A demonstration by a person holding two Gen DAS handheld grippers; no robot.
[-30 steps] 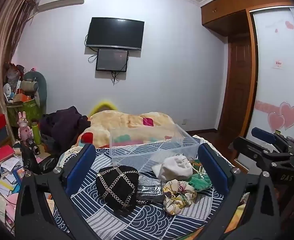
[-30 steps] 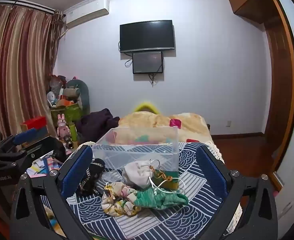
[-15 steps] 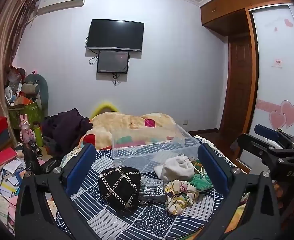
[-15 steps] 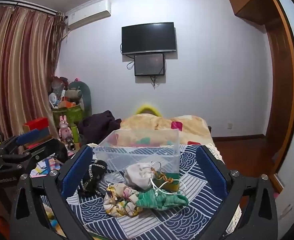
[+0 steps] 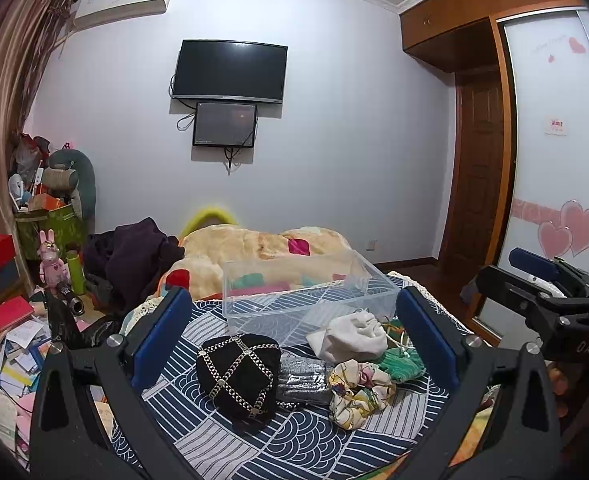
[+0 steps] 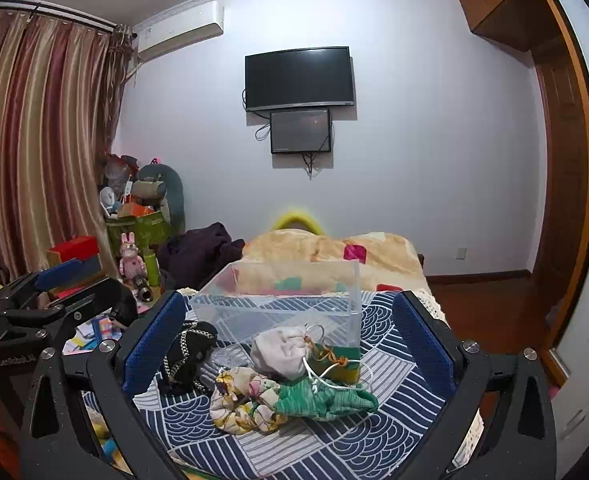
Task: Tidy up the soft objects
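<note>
Soft objects lie in a row on the blue patterned bed cover (image 5: pixel 294 436): a black chain-trimmed pouch (image 5: pixel 238 376), a silver glitter pouch (image 5: pixel 302 378), a floral scrunchie (image 5: pixel 358 392), a green cloth bag (image 5: pixel 400 364) and a white drawstring pouch (image 5: pixel 354 336). Behind them stands a clear plastic bin (image 5: pixel 302 292), empty. The right wrist view shows the same bin (image 6: pixel 286 304), white pouch (image 6: pixel 282 350), green bag (image 6: pixel 326 398), scrunchie (image 6: pixel 242 400) and black pouch (image 6: pixel 188 354). My left gripper (image 5: pixel 290 336) and right gripper (image 6: pixel 288 338) are both open, empty, held above the objects.
A rumpled beige blanket (image 5: pixel 262 248) and dark clothes (image 5: pixel 130 256) lie behind the bin. Books, boxes and toys clutter the floor at left (image 5: pixel 10 344). A wardrobe with sliding doors (image 5: pixel 554 184) stands at right. The bed's edge drops off near the right gripper (image 5: pixel 546 300).
Both views have shifted slightly, the scene sliding a little down and right in frame; the soft objects and bin have not moved. Both grippers stay open.
</note>
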